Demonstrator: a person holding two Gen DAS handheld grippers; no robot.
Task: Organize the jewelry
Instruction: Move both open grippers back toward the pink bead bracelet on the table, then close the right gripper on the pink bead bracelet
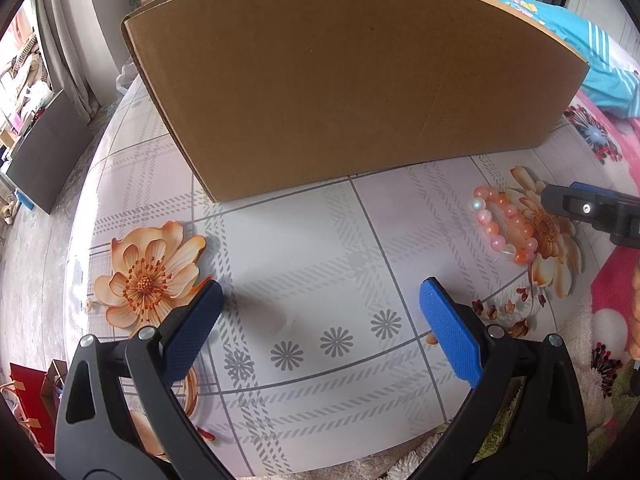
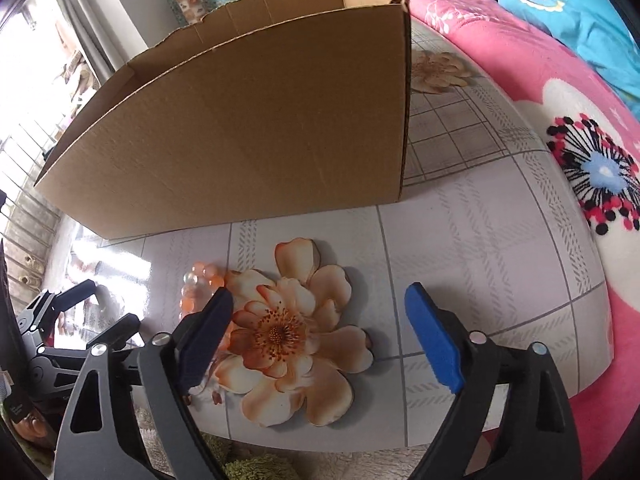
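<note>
Peach glass-like beads form the bracelet (image 1: 505,227), which lies flat on the glossy tablecloth (image 1: 304,240) in front of the cardboard box (image 1: 340,80). The right gripper (image 2: 320,332) stands wide and empty, with the bracelet outside its left finger (image 2: 204,336). The left gripper (image 1: 322,328) is also wide and empty. Risk: closing from this offset likely nudges the beads, which may roll or slide on the slick surface.

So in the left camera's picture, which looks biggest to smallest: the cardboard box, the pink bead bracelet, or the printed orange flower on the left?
1. cardboard box, by far the largest.
2. printed orange flower.
3. pink bead bracelet, smaller than the flower.
The fisheye bends shapes toward the edges, so the gap between the last two is only as it looks.
</note>
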